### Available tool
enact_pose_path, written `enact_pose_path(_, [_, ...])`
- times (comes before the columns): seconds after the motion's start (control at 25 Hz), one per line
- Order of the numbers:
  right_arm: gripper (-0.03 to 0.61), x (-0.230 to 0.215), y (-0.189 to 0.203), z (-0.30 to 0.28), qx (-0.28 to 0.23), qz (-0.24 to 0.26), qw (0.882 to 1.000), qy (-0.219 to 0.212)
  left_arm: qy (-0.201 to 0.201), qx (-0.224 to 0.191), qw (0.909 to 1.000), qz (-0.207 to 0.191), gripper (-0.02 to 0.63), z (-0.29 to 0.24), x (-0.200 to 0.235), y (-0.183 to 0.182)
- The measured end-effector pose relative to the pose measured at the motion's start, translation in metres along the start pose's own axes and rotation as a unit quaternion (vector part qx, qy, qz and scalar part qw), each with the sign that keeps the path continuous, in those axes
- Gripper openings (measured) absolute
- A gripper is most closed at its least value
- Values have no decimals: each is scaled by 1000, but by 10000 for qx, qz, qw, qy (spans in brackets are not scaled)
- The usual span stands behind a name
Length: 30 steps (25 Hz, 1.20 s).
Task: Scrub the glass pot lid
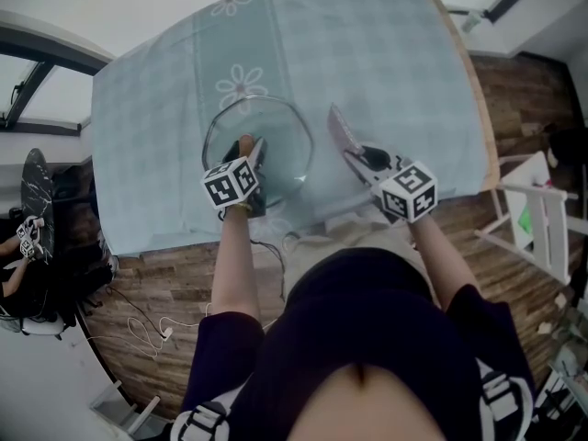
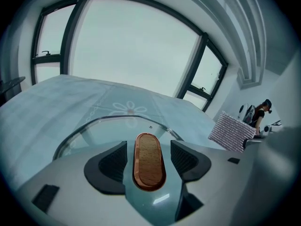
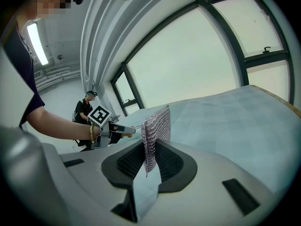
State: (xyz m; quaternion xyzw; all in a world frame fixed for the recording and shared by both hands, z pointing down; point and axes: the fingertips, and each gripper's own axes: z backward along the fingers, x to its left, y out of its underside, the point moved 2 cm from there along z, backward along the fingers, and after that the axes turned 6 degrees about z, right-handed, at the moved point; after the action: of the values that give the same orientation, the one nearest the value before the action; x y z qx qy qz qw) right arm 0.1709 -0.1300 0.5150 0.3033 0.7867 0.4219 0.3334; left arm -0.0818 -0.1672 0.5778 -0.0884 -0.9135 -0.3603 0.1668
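Flat on the pale blue tablecloth [image 1: 367,53], toward the near edge of the table [image 1: 475,90]: the glass lid [image 1: 276,131], handle side up. Over its middle, the left gripper [image 1: 246,147], angled downward. Jaws apart there, with the lid's wooden handle [image 2: 148,166] standing between them. A sliver of space on either side, neither pad pressing on the wood. Beyond the handle in the left gripper view, the metal rim curving round, and a flower [image 2: 128,108] printed on the cloth behind it.

Just to the right of the lid, near its rim but not on it, the right gripper [image 1: 354,159]. Clamped tight on a silvery mesh scrubbing pad [image 1: 340,131] — thin, held upright on edge, most of it sticking out past the fingertips. Same grip plain in the right gripper view: mesh pinched between the two dark jaw faces. Apart from the glass, with no contact between pad and lid.

Far off by the windows, small in both gripper views — a person [image 3: 87,109] in dark clothes.
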Motion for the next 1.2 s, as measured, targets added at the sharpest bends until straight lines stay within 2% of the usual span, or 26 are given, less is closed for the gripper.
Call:
enact_pose_path(0.24, [75,18,-1,4,-189,-36,9995,260,175,-135,9994,-273,295,17,-9,6])
enact_pose_path(0.44, [75,45,3,8,-284,-104,9976,630,393,-448,9982,-104,295,52,-8,14])
enact_pose_path(0.6, [75,78,4,14,-450,-183,9946,920,715,-601,9956,87,295,87,-11,22])
enact_pose_path(0.8, [75,123,5,26,-582,-139,9921,1098,1064,-866,9905,-20,290,130,-23,30])
enact_pose_path(0.96, [75,153,9,33,-566,-18,9909,1218,1232,-1013,9872,6,219,161,-28,41])
enact_pose_path(1.2, [75,192,10,38,-583,56,9892,1341,1165,-1180,9859,-203,78,203,-28,56])
